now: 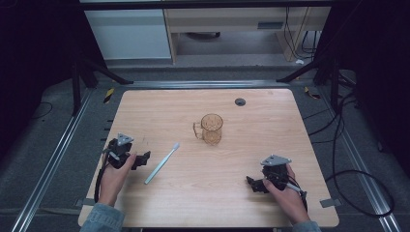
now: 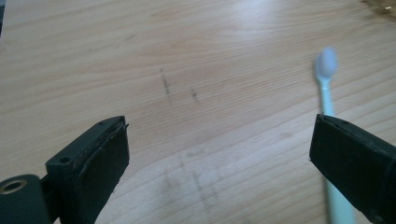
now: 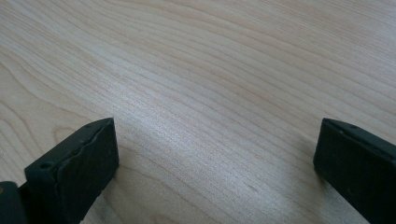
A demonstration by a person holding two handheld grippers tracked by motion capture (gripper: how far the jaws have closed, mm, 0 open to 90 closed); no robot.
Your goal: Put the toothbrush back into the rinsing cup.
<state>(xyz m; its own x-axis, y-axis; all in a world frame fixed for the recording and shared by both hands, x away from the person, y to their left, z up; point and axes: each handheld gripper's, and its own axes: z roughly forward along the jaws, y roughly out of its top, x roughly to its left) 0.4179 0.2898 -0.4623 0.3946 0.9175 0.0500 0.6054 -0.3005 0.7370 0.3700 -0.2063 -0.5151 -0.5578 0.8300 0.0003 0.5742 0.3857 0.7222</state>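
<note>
A pale toothbrush [image 1: 162,163] lies flat on the wooden table [image 1: 159,106], its head toward the far right. Just left of it rests my left gripper [image 1: 141,160], held in a hand and open; in the left gripper view the toothbrush [image 2: 325,88] runs partly behind the right jaw, with bare wood between the jaws. An amber glass mug [image 1: 211,129] stands upright near the table's middle, handle to the left. My right gripper [image 1: 253,184] sits near the front right, open, with bare wood between its jaws [image 3: 215,158].
A dark round grommet [image 1: 240,102] is set in the table near its far edge. Metal frame legs and cables stand on the floor around the table. A corner of the mug [image 2: 380,5] shows at the top right of the left gripper view.
</note>
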